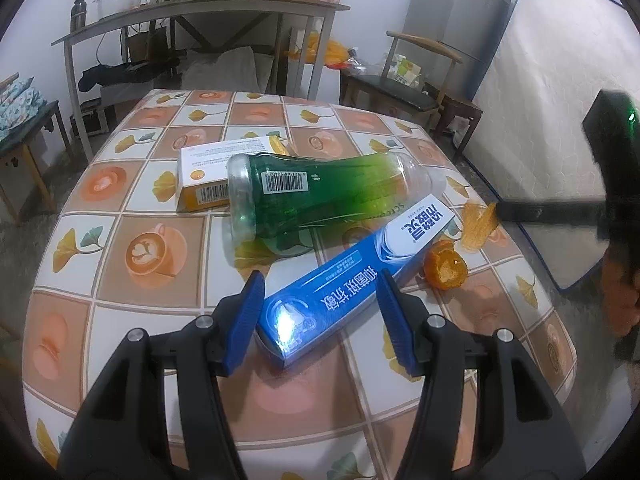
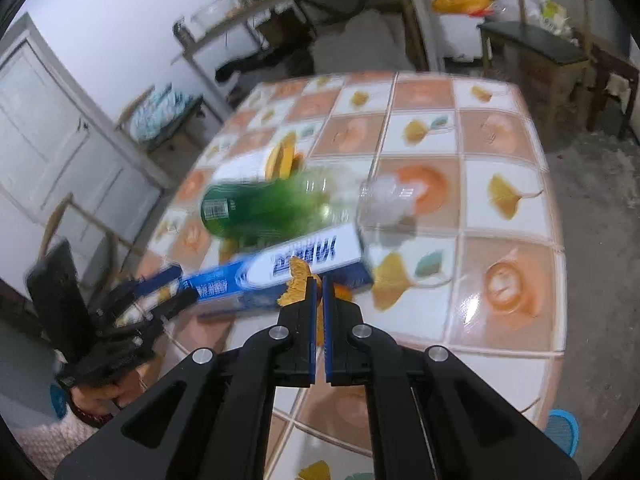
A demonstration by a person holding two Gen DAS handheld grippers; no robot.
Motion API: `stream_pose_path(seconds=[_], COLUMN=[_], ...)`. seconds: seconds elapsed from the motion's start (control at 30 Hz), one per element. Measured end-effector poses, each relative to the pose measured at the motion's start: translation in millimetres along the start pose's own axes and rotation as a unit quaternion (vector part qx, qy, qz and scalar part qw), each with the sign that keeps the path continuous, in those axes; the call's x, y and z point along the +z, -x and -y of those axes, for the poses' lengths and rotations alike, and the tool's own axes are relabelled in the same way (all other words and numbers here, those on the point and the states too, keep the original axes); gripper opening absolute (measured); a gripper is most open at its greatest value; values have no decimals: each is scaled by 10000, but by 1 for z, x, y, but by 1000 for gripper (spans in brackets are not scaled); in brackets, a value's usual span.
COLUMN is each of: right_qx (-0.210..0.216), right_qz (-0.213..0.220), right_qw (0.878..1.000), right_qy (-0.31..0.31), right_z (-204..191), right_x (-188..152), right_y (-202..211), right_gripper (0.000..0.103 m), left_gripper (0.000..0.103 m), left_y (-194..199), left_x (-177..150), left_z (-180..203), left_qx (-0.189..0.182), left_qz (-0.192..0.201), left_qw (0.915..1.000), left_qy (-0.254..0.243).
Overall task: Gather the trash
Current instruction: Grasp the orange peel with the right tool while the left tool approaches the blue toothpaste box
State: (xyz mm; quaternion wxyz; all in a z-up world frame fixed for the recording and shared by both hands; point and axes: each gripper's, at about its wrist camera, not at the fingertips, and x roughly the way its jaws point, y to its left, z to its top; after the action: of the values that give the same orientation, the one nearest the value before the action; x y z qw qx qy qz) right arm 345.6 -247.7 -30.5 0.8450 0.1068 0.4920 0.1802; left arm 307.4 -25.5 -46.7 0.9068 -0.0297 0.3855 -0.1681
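Note:
On the tiled table (image 1: 120,320) a blue toothpaste box (image 1: 340,276) (image 2: 280,268) lies slantwise, and my left gripper (image 1: 322,312) (image 2: 168,288) is shut on its near end, a pad on each side. Behind it a green plastic bottle (image 1: 320,196) (image 2: 256,208) lies on its side against a white and yellow carton (image 1: 216,168) (image 2: 280,160). My right gripper (image 2: 319,284) (image 1: 500,210) is shut on a piece of orange peel (image 2: 296,284) (image 1: 478,224), held above the table's right side. A second orange peel (image 1: 444,268) rests on the table beside the box.
A chair with a dark seat (image 1: 400,92) stands behind the table, and a cluttered shelf table (image 1: 200,12) is further back. A mattress (image 1: 560,120) leans at the right. A white door (image 2: 40,140) and a person's hand (image 2: 100,396) show at the left.

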Motion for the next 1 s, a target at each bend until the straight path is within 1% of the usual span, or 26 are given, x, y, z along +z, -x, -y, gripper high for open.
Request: stream_pose_path(seconds=[0.07, 0.1, 0.13, 0.17, 0.2, 0.23, 0.3, 0.47, 0.6, 0.7, 0.8, 0.83, 0.9, 1.0], right_qx=[-213, -256, -362, -431, -434, -378, -333, -201, -262, -300, -498, -521, -470, -463], right_qz=[-231, -316, -343, -336, -311, -299, -301, -489, -637, -651, -591, -552, -514, -415], right_qw=[9995, 9991, 9986, 9984, 9984, 9988, 9990, 9986, 9976, 9974, 9969, 9970, 9975, 9981], right_qy=[48, 100, 161, 174, 157, 119, 43, -90, -56, -19, 119, 138, 88, 24], right_z=[1, 2, 2, 3, 6, 8, 12, 21, 19, 15, 10, 10, 11, 16], right_x=[-5, -6, -8, -9, -9, -9, -8, -9, -11, -12, -14, -15, -17, -22], right_y=[-17, -23, -28, -29, -30, -29, -28, -37, -52, -59, -62, -61, -57, -47], right_gripper=[5, 8, 16, 22, 31, 34, 34, 34, 34, 19, 10, 8, 7, 6], left_gripper=[55, 55, 55, 55, 55, 55, 55, 55, 55, 55, 55, 55, 55, 64], left_y=[0, 0, 0, 0, 0, 1, 1, 0, 1, 3, 7, 8, 9, 5], left_x=[0, 0, 0, 0, 0, 0, 0, 0, -1, -2, -2, -2, -1, 4], left_z=[1, 0, 0, 0, 0, -1, -2, -4, -5, -5, -2, -1, 6, 18], left_qx=[1, 8, 15, 22, 26, 27, 31, -2, -28, -49, -116, -158, -225, -246], left_qz=[-1, 3, 2, 2, 6, 11, 20, 6, -5, 33, 114, 129, 127, 53], left_qw=[10000, 10000, 10000, 10000, 10000, 10000, 10000, 10000, 10000, 10000, 9998, 9997, 9990, 9969], left_qy=[-10, -10, -13, -8, -5, -2, 8, 67, 74, 31, -75, -148, -354, -750])
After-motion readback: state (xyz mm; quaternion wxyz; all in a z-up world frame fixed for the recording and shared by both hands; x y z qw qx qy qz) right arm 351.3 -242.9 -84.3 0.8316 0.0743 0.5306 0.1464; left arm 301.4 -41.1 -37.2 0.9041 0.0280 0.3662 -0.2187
